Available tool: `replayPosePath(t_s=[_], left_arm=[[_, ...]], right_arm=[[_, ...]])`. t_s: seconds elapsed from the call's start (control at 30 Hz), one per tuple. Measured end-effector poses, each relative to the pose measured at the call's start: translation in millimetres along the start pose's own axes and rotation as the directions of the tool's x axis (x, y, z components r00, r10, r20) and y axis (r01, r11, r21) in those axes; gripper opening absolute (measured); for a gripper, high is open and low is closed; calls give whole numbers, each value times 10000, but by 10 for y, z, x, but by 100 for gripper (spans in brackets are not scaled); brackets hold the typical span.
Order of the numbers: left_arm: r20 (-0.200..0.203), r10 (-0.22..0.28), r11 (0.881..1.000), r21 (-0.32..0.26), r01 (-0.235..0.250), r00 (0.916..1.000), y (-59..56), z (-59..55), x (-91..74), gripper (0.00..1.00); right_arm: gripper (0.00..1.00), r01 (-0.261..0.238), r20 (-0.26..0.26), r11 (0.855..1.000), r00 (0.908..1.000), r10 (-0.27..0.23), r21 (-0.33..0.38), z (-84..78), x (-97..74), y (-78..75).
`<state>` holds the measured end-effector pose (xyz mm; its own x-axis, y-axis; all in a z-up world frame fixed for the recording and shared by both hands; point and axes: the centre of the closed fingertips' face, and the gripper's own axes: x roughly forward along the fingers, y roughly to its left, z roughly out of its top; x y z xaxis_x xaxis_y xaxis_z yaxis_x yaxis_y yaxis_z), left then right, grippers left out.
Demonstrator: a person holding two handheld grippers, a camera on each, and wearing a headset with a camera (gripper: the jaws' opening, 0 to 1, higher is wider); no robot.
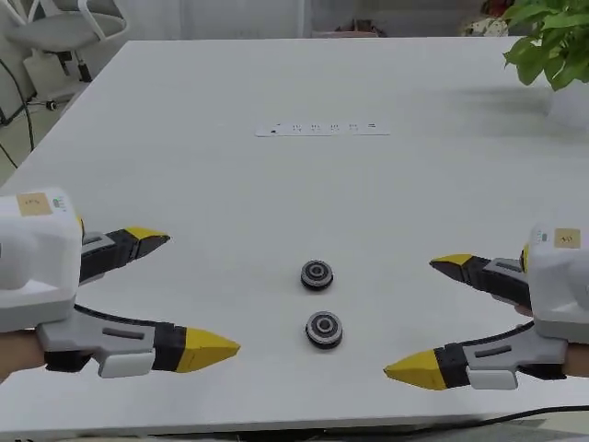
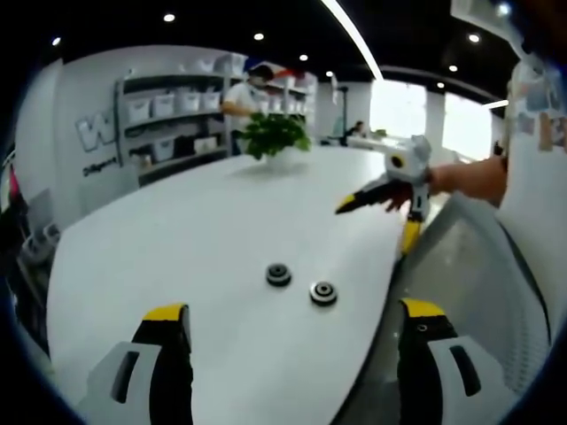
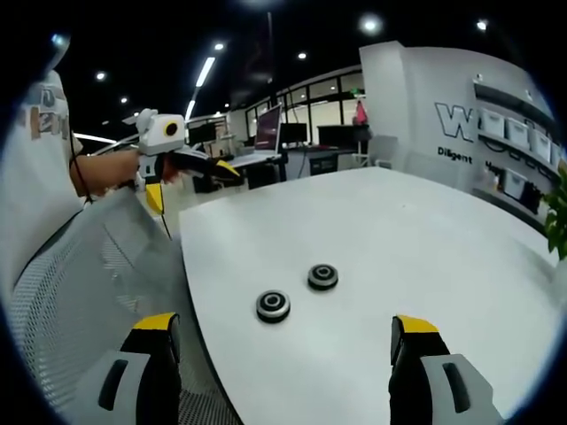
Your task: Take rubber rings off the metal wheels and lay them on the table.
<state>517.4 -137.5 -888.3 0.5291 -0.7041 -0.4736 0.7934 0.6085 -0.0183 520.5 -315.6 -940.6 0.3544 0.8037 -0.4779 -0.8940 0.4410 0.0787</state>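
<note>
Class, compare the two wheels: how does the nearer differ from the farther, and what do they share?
The nearer wheel lies closer to the table's front edge; the farther wheel lies further in. The nearer wheel sits slightly right of the farther wheel in the head view. Both lie flat, apart, dark rubber rings still on.

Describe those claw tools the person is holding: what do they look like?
The left gripper and right gripper match: each has a white boxy body with a small tan sticker, and two grey-and-black jaws tapering to pointed yellow tips.
</note>
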Motion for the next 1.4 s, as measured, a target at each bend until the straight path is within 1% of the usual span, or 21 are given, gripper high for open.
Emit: replayPosePath(t_s=[0.1, 0.17, 0.23, 0.33, 0.47, 0.7, 0.83, 0.93, 1.0, 1.03, 1.07, 1.17, 1.27, 1.3, 1.37, 1.4], left_arm=[[47, 32, 10000, 56, -32, 10000, 25, 31, 32, 98], [73, -17, 9999, 107, 16, 10000, 28, 55, 56, 98], [39, -105, 9997, 204, 104, 9999, 25, 61, 82, 97], [-138, -199, 9991, 376, 204, 9997, 29, 32, 118, 97], [-271, -325, 9987, 391, 336, 9991, 34, -3, 168, 96], [-369, -526, 9971, 533, 545, 9979, 19, -13, 252, 95], [-301, -739, 9957, 540, 755, 9968, 3, 4, 305, 91], [-402, -803, 9948, 591, 826, 9960, -2, -15, 347, 91], [-358, -946, 9943, 464, 962, 9949, -16, -11, 374, 90], [-247, -1073, 9938, 274, 1079, 9939, -32, 4, 391, 89], [-231, -1136, 9933, 201, 1141, 9933, -39, 5, 402, 89], [-355, -1216, 9921, 273, 1226, 9919, -47, -15, 450, 87], [-450, -1294, 9907, 363, 1310, 9906, -48, -35, 492, 86], [-422, -1327, 9904, 347, 1341, 9903, -44, -37, 503, 85], [-290, -1435, 9896, 55, 1437, 9892, -41, -32, 531, 83], [-284, -1460, 9893, 26, 1461, 9889, -34, -37, 550, 83]], right_arm=[[99, -21, 7, 10000, 10000, 21, -15, 8, 12, -7], [96, -58, -7, 9999, 10000, 58, -97, 18, 19, -14], [96, -76, 9, 9999, 10000, 76, -135, 33, 30, -19], [95, -76, 46, 9997, 10000, 77, -233, 58, 55, -49], [94, -142, -15, 9995, 9999, 142, -274, 58, 101, -85], [90, -372, -98, 9983, 9993, 368, -452, 45, 190, -70], [87, -513, -188, 9974, 9986, 504, -502, 27, 254, -92], [85, -587, -250, 9963, 9980, 572, -624, 15, 299, -107], [84, -641, -290, 9957, 9976, 623, -664, 6, 330, -109], [83, -667, -294, 9955, 9975, 648, -677, 2, 342, -109], [83, -698, -296, 9953, 9973, 679, -678, -3, 355, -112], [80, -829, -296, 9944, 9963, 811, -649, -15, 393, -97], [75, -878, -336, 9912, 9958, 848, -990, -21, 432, -80], [74, -892, -351, 9912, 9957, 861, -980, -27, 445, -82], [74, -941, -418, 9909, 9950, 904, -966, -36, 475, -72], [73, -961, -457, 9903, 9947, 919, -1009, -57, 484, -76]])
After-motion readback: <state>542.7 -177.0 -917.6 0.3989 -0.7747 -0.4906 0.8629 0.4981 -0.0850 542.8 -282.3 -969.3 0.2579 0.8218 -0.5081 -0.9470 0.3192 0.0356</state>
